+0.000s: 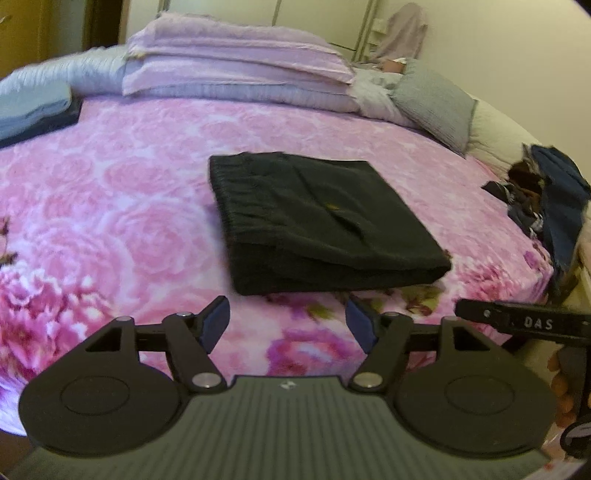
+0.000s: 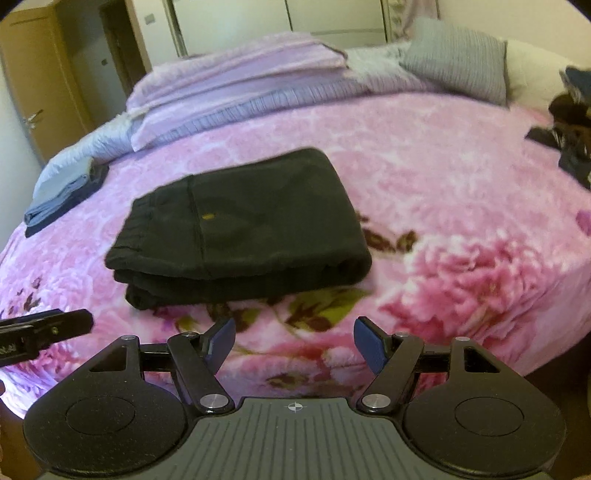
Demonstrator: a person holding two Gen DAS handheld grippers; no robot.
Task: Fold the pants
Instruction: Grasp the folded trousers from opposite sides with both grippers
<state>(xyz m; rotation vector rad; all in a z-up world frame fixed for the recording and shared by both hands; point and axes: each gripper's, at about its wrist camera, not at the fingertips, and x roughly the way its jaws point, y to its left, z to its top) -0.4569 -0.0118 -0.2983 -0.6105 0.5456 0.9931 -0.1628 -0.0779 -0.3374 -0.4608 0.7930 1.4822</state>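
Black pants (image 1: 325,221) folded compact, lying mid-bed (image 1: 110,184) toward near edge, likely finished; left gripper (image 1: 288,325) and right gripper (image 2: 293,341) fingers released, empty, apart from pants

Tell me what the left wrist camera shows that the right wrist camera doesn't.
Only the left wrist view shows a pale mauve garment hanging at the far wall, and the open left gripper in full.

Only the right wrist view shows a brown wooden door with a metal handle, and the open right gripper in full.

Both show the folded black pants on the pink floral bedspread, the stacked lilac blankets, the grey ribbed pillow, and the folded blue clothes.
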